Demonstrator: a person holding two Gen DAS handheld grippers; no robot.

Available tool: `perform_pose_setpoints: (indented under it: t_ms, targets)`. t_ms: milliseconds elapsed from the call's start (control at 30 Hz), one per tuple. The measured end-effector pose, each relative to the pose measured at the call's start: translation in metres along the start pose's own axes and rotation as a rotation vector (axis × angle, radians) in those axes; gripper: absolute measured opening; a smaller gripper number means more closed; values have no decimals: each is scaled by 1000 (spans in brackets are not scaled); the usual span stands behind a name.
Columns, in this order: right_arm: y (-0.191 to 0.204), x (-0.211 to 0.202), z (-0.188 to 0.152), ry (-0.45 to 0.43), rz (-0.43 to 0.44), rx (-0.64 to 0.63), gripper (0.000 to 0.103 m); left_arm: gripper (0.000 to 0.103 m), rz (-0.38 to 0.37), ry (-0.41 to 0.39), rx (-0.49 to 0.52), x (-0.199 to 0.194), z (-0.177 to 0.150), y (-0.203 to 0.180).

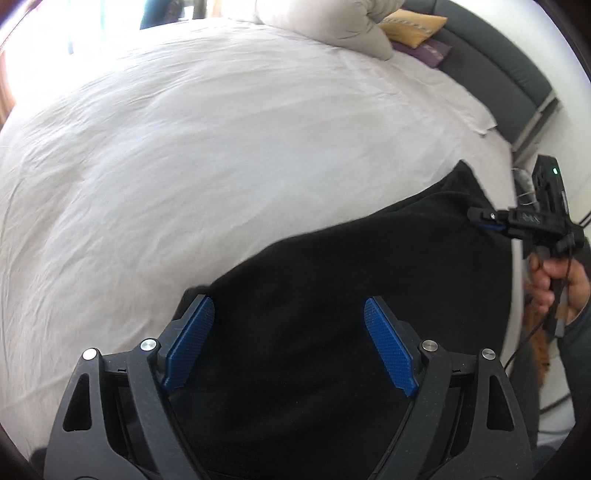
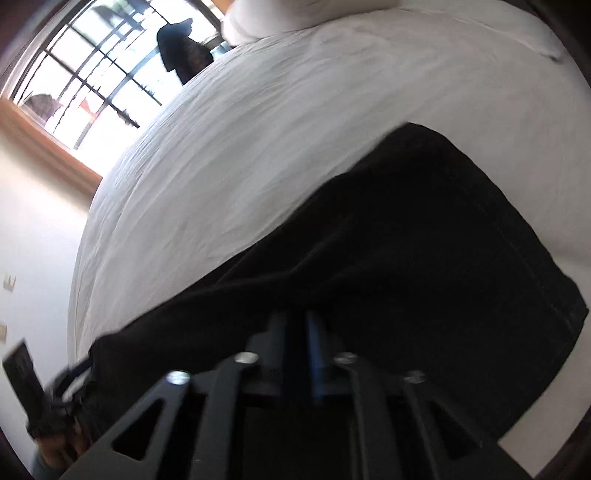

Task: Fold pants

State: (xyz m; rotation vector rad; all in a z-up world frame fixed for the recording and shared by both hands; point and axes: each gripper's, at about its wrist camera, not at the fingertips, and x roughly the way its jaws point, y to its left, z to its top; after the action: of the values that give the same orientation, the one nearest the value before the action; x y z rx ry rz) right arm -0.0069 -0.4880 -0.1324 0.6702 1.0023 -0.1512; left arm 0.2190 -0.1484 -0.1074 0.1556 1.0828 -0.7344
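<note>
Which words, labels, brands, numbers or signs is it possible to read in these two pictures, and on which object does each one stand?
No text can be read in either view.
Right claw: faint marks on its black body, too blurred to read.
Yellow pillow: a patterned band, too small to tell whether it holds letters.
Black pants, white sheet and left claw: no print visible.

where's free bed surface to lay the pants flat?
Free: the broad white sheet between the black pants and the bunched duvet, reaching the window-side edge. Crowded: the near edge, where the pants lie under both tongs, and the headboard corner with the yellow pillow and purple pillow.
</note>
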Motion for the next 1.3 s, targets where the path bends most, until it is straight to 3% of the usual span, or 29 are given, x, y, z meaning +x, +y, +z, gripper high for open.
perform_pose_setpoints:
  t_ms: [33,67,133,200,267,433,500,567,600,667,767,833,867,900,933,967,1067,1133,1200,1267,1300]
  targets:
    - [6,-4,-4,4,36,-26,50,83,-16,1,15,-1,1,-1]
    - [14,-7,-10,7,88,-61,54,83,-40,10,36,-1,2,-2]
    - [20,-6,-18,20,102,-96,55,81,-60,80,99,11,1,-8]
    - [14,4,-23,26,83,-99,55,80,44,124,167,28,2,-13]
    - [7,7,-22,2,100,-73,55,81,81,110,173,35,12,-13]
    - [10,2,-13,-9,-16,-111,55,81,281,43,10,41,45,26]
    - [6,-8,-21,-12,-58,-107,55,80,403,19,-11,30,47,34]
    - [3,-23,-30,-18,-82,-87,55,80,462,-24,-1,13,43,34]
    - [2,-30,-33,-22,-73,-74,55,80,460,-59,-6,-1,40,33]
    - [4,-44,-41,-38,19,-57,55,80,355,-153,-27,-36,27,25]
    - [29,-52,-56,-38,181,-139,62,80,225,-127,25,-43,6,-4]
    - [38,-40,-62,-4,181,-198,65,81,224,-80,93,-30,-9,-21]
    - [33,-26,-65,40,142,-186,64,81,243,-33,112,-16,-19,-25]
    - [24,-17,-66,63,119,-151,59,81,260,14,104,-4,-27,-21]
    - [16,-15,-66,56,125,-124,45,81,260,37,85,2,-35,-15]
    - [7,-21,-69,45,119,-103,37,81,245,28,60,2,-41,-9]
    - [-2,-36,-71,44,11,-129,37,81,290,10,22,-15,-46,-4]
    - [-3,-40,-55,45,-52,-130,38,81,254,-45,36,-37,-52,-16]
    - [3,-57,-55,8,-1,-124,44,81,200,-64,69,-46,-59,-37]
    - [22,-59,-55,-4,120,-151,55,81,195,-30,121,-37,-69,-56]
    - [31,-53,-55,16,153,-161,56,81,199,-5,136,-27,-77,-60]
